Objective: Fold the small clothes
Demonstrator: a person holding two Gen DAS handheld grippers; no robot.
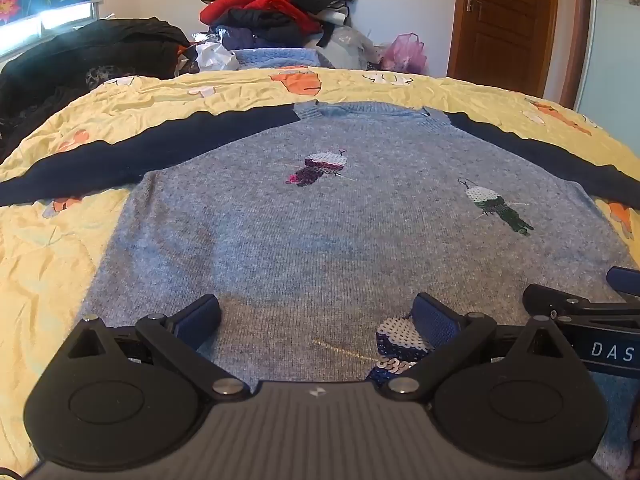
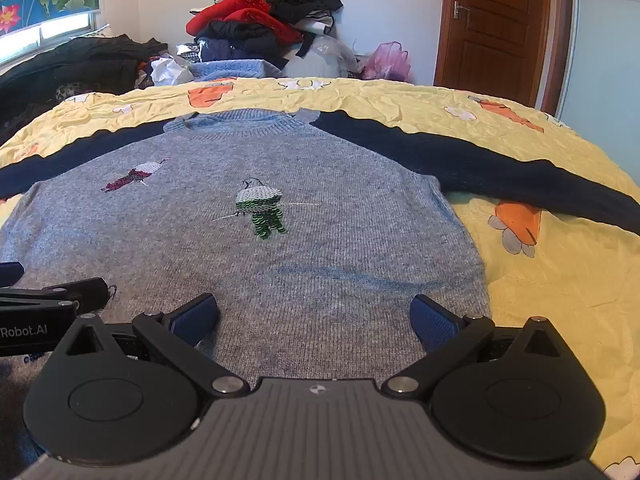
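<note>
A small grey knit sweater (image 1: 320,232) (image 2: 248,264) with dark navy sleeves (image 1: 100,164) (image 2: 500,176) lies flat and face up on the yellow bedspread, collar away from me, both sleeves spread outward. Sequin figures decorate its front (image 1: 320,166) (image 2: 260,208). My left gripper (image 1: 316,316) hovers open over the lower left part of the sweater, nothing between its blue pads (image 1: 198,318). My right gripper (image 2: 314,316) stands open over the lower right part near the hem, also holding nothing. Each gripper shows at the edge of the other's view.
The yellow bedspread (image 1: 48,264) (image 2: 560,300) with orange carrot prints covers the bed. A pile of red and dark clothes (image 1: 276,12) (image 2: 264,12) rises behind the bed. Black garments (image 1: 80,52) lie at the back left. A wooden door (image 2: 496,24) stands at the right.
</note>
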